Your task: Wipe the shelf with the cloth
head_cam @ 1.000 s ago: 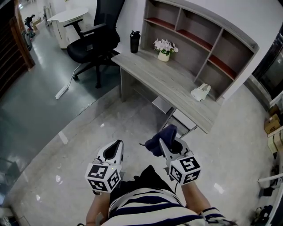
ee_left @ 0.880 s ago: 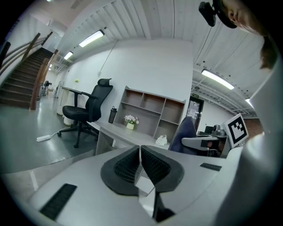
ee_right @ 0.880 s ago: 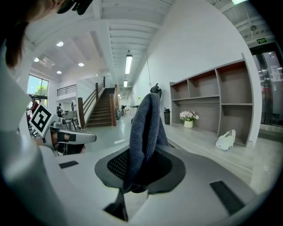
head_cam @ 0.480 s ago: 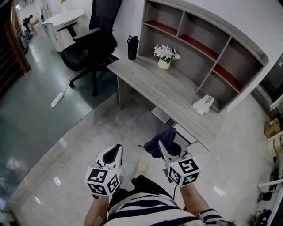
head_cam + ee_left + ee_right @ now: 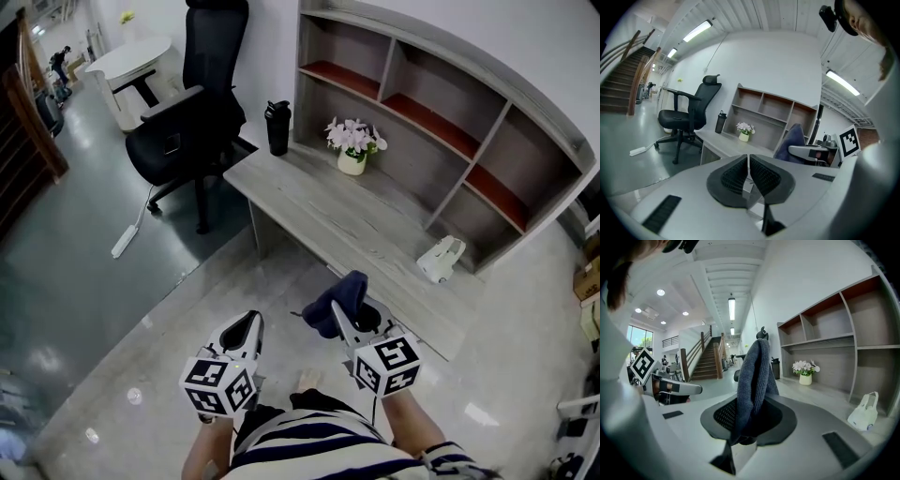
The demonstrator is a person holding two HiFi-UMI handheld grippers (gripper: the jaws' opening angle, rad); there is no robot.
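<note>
Head view, looking steeply down: a person in a striped top (image 5: 309, 448) stands on a pale glossy floor (image 5: 141, 337) before a grey wooden desk (image 5: 375, 230), holding one pair of tongs in each hand. Right gripper (image 5: 337, 311): jaws clamped on a dark blue cloth (image 5: 339, 292); the cloth stands bunched upright between the pads and rises above the jaw tips, as the right gripper view confirms; it hangs in the air near the desk's front edge, well apart from the shelf (image 5: 441, 112). Left gripper (image 5: 251, 321): jaws drawn together with only a thin slit between the ribbed pads, nothing held; it sits beside the right gripper, over the floor. The shelf, a compartmented unit with reddish boards, stands at the back of the desk against the wall. On the desk: a black bottle (image 5: 277, 127) at the far left corner; a small pot of pale flowers (image 5: 353, 145) just in front of the shelf; a white device (image 5: 441, 259) near the right end. A black office chair (image 5: 187, 117) stands left of the desk; a white power strip (image 5: 127, 240) lies on the darker floor near the chair.
</note>
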